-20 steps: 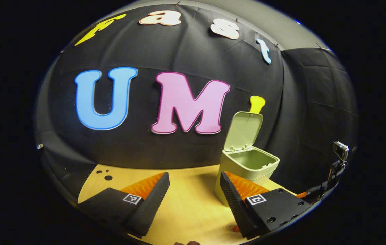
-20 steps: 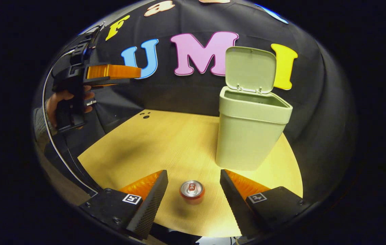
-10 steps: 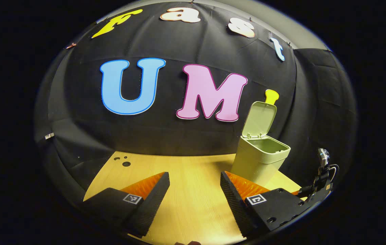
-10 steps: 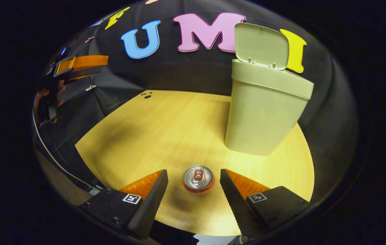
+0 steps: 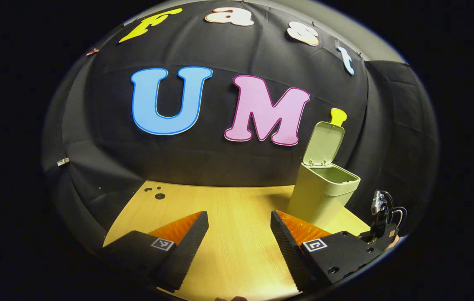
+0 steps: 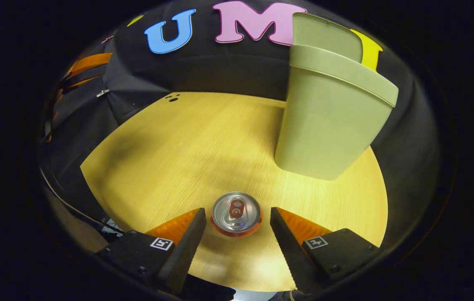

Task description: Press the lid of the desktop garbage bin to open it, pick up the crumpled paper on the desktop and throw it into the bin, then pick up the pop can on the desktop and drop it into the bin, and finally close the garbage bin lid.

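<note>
Right tool (image 6: 238, 228) spread wide around upright pop can (image 6: 237, 213), bin (image 6: 328, 121) lid top cropped

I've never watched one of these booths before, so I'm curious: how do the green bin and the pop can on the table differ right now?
The bin is much the larger and has flat pale green sides; the pop can is small and round with a silver top and red side. The bin's lid is raised, leaving it open, while the can's tab lies flat. The can sits between the open fingers of the right gripper; the bin stands apart from them. Both stand upright on the wooden table.
</note>
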